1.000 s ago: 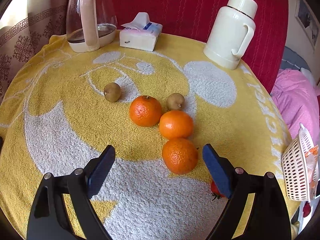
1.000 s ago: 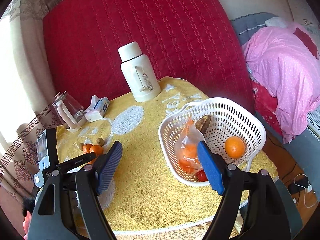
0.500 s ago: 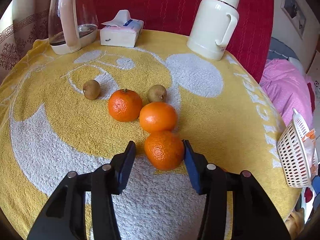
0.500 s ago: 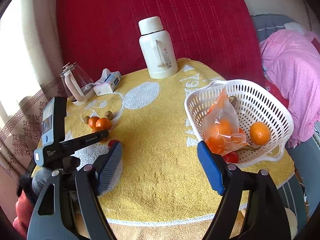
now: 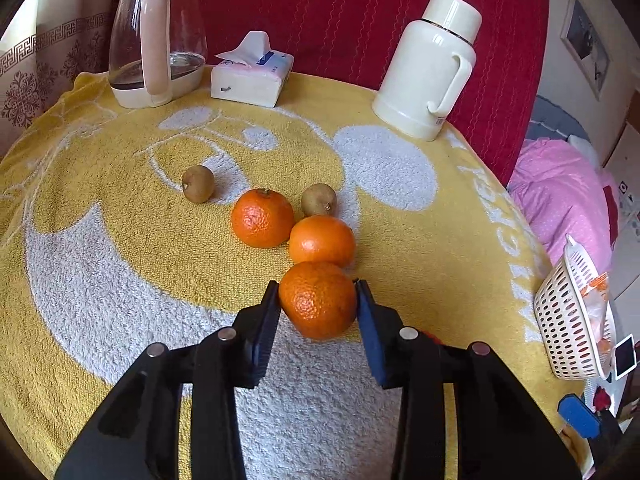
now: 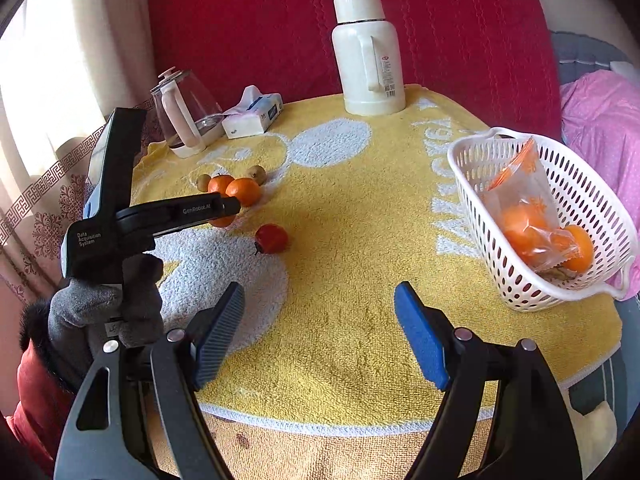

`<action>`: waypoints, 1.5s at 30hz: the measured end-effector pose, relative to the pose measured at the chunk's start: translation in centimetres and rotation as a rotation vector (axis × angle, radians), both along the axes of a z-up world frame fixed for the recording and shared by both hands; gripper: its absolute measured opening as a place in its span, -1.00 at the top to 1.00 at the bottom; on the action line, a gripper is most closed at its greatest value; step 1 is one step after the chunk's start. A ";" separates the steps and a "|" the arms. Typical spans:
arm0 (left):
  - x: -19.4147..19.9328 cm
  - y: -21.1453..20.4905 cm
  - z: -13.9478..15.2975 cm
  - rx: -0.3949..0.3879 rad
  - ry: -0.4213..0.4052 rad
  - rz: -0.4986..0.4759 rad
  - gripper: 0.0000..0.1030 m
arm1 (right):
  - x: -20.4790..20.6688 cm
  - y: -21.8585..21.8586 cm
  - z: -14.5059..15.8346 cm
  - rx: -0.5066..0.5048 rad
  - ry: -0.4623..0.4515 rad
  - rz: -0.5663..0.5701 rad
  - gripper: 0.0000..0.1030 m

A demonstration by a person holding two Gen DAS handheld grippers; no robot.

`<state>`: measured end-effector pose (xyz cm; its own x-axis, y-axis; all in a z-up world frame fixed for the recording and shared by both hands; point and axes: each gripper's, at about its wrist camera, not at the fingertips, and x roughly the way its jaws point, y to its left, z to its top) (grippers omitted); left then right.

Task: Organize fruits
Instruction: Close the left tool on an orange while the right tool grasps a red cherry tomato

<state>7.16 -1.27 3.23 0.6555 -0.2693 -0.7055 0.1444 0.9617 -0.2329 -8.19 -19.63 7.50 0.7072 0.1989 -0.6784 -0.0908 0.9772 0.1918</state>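
Three round, dimpled oranges and two small brown kiwis (image 5: 198,184) sit on the yellow terry worktop (image 5: 120,240). The left gripper's (image 5: 318,300) jaws are closing on the nearest orange (image 5: 318,300), pads touching its sides. The right gripper (image 6: 320,332) hangs wide apart, empty, near the perforated white basket (image 6: 520,280).

A round table is covered by a yellow towel (image 5: 120,240) with a white pattern. At its far edge a glass kettle (image 5: 158,36), a tissue pack (image 5: 250,76) and a white flask (image 5: 428,68) are set. Near the middle, three oranges (image 5: 262,218) are grouped in a touching row, with two small brown fruits (image 5: 198,184) just behind them. A small red fruit (image 6: 272,239) lies apart from the group. A white basket (image 6: 560,280) is placed at the right edge.
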 end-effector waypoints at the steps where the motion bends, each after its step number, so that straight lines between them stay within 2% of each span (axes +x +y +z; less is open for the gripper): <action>1: -0.1 0.1 0.2 -0.006 -0.005 0.002 0.26 | 0.1 0.1 -0.1 0.006 0.008 0.008 -0.53; 15: -1.7 1.7 2.4 0.002 -0.092 0.054 0.26 | 4.9 3.1 -1.2 -0.011 0.105 0.087 -0.53; 28: -1.6 2.8 2.7 -0.021 -0.086 0.078 0.26 | 9.9 6.4 -3.2 -0.078 0.159 0.136 0.06; 33: -1.6 2.7 2.6 -0.023 -0.085 0.073 0.26 | 10.9 6.7 -3.9 -0.095 0.171 0.126 0.12; 35: -1.5 2.7 2.5 -0.023 -0.081 0.074 0.25 | 11.1 6.7 -4.2 -0.102 0.178 0.121 0.24; 42: -1.5 2.6 2.3 -0.020 -0.075 0.073 0.26 | 11.1 6.6 -4.3 -0.113 0.170 0.102 0.38; 45: -1.5 2.5 2.3 -0.018 -0.077 0.072 0.25 | 10.9 6.4 -4.2 -0.102 0.167 0.095 0.40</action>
